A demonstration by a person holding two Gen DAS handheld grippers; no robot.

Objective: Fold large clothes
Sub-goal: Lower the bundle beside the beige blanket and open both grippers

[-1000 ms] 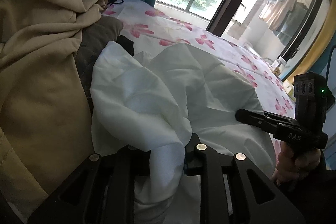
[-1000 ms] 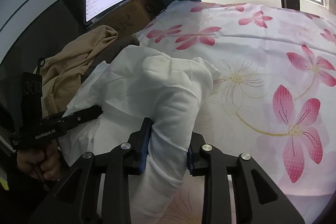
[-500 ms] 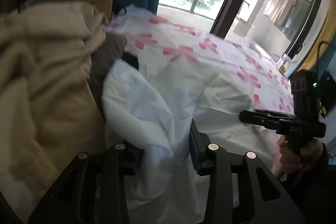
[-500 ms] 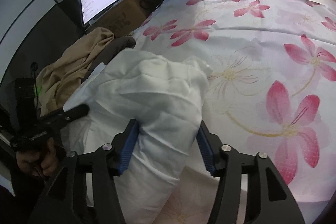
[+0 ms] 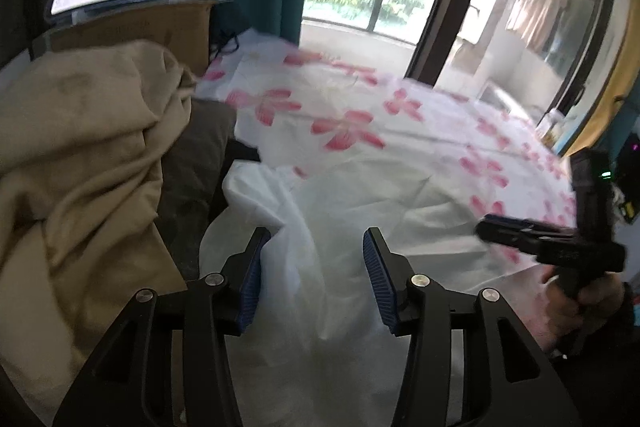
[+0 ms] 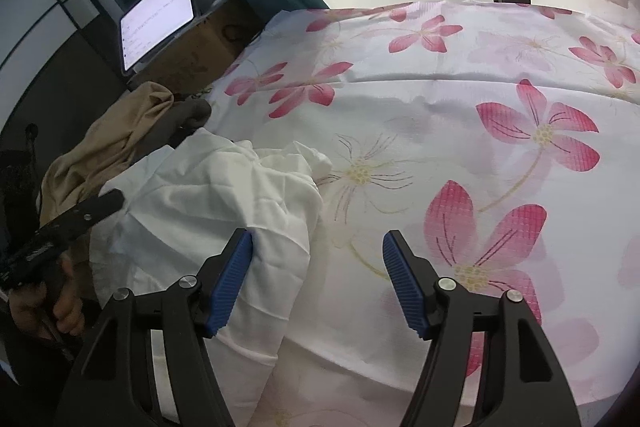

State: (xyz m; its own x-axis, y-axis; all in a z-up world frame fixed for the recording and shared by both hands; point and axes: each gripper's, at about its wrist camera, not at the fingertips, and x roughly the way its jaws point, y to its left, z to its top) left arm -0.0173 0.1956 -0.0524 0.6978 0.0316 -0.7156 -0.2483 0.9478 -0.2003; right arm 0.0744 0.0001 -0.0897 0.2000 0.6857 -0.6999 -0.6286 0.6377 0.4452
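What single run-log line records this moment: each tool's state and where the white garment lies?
left tool: opening, cloth between, unclamped | right tool: opening, cloth at one pad | white garment: crumpled on floral sheet | fold: not done

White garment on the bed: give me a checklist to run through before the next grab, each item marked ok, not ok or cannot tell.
1. Left gripper off the white garment: ok, jaws opening; cloth lies between them unpinched.
2. Right gripper off it: ok, jaws opening; cloth brushes only the left pad.
3. Garment on the floral bedsheet: ok.
4. Garment flat: not ok, rumpled.
5. Clear of the beige garment: cannot tell.
6. Folding room on the sheet: ok.
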